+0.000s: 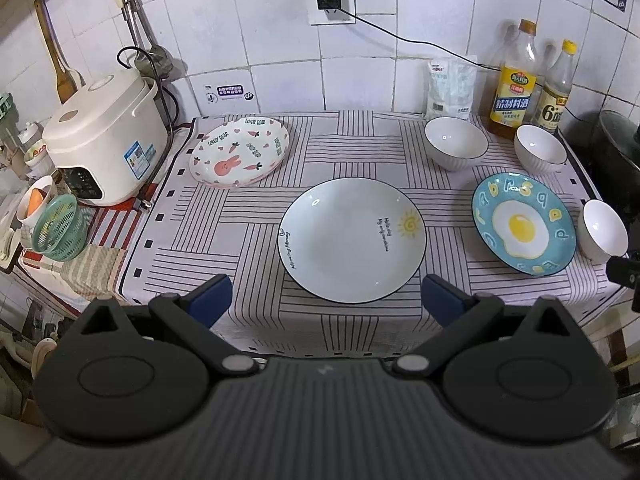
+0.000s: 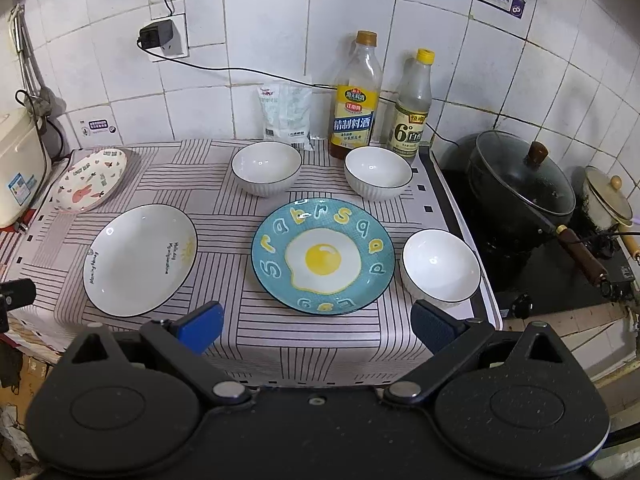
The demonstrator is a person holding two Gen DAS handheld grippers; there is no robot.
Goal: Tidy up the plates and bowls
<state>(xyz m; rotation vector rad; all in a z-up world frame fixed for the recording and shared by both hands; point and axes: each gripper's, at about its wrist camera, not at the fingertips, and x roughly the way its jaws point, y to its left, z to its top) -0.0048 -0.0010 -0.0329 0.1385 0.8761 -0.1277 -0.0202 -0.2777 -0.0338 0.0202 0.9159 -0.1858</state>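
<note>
**A:** Left wrist view: the left gripper (image 1: 326, 294) hangs at the table's (image 1: 248, 320) near edge, jaws spread wide, nothing between them. Straight ahead lies the white plate (image 1: 352, 240). What else?

**B:** The rabbit plate (image 1: 240, 152) sits back left near the rice cooker (image 1: 104, 140); the egg plate (image 1: 524, 224) lies to the right. Two bowls stand at the back, the left bowl (image 1: 456, 143) and the middle bowl (image 1: 540, 148), and a third, the near bowl (image 1: 602, 230), just beside the egg plate.

**A:** Right wrist view?

**B:** The right gripper (image 2: 316, 328) is likewise agape and empty, facing the egg plate (image 2: 323, 256). The white plate (image 2: 140, 260) is left of it, the rabbit plate (image 2: 90, 180) beyond, and the near bowl (image 2: 440, 266) at the cloth's right edge.

**A:** The count?

**B:** Three plates, three bowls, none stacked, though the rabbit plate may be two nested; its rim is unclear. Two bottles (image 2: 356, 96) stand at the wall.

**A:** Handling?

**B:** Glazed ceramic, I judge: stiff, slick, breakable, moderately heavy. Plates want a pinch at the raised rim; bowls a finger inside and one outside the wall. The striped cloth could slide underneath.
</note>
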